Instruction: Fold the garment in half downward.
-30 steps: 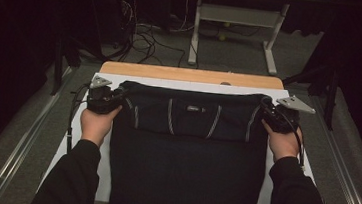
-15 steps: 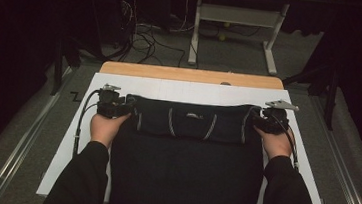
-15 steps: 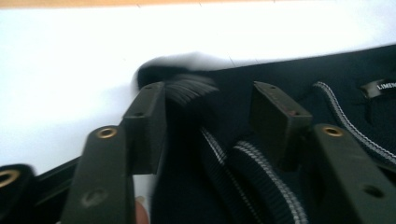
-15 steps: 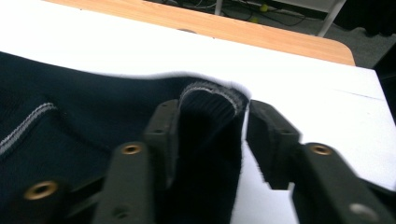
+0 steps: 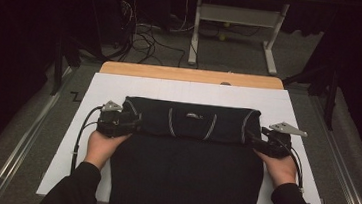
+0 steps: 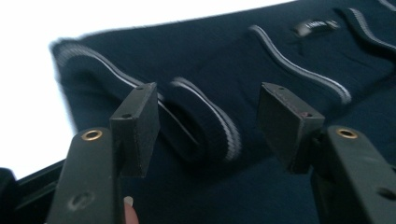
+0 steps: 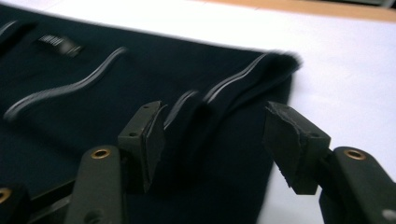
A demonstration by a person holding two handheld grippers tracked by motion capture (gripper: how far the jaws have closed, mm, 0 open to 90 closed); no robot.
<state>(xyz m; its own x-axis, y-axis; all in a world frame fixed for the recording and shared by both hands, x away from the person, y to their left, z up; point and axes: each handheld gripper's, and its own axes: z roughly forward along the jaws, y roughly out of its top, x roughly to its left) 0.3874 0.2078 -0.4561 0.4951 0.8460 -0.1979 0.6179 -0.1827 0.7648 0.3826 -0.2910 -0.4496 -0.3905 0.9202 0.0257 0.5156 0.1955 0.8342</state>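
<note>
Dark garment (image 5: 188, 158) with pale striped trim lies flat on the white table sheet (image 5: 289, 105), its far part folded back toward the person so that a doubled band runs from nine o'clock to three o'clock across the cloth, small label (image 5: 193, 116) facing up at twelve o'clock. That first fold looks done and laid down; judging by the long unfolded stretch reaching to the near table edge at six o'clock, more folds are left before the piece is compact.

At the band's nine o'clock end the left gripper (image 6: 205, 121) stands with jaws parted, having just been opening; the ribbed trim (image 6: 205, 126) lies between them but the pads do not press it. At the three o'clock end the right gripper (image 7: 212, 135) matches it, jaws apart after just opening, the folded edge (image 7: 243, 81) lying loose between and beyond them. Both hands (image 5: 102, 144) rest low on the cloth.

No container stands on the table. Beyond it, at twelve o'clock, a wooden strip (image 5: 191, 75) borders the sheet, with cables (image 5: 140, 38) and a white frame (image 5: 237, 17) on the floor.
</note>
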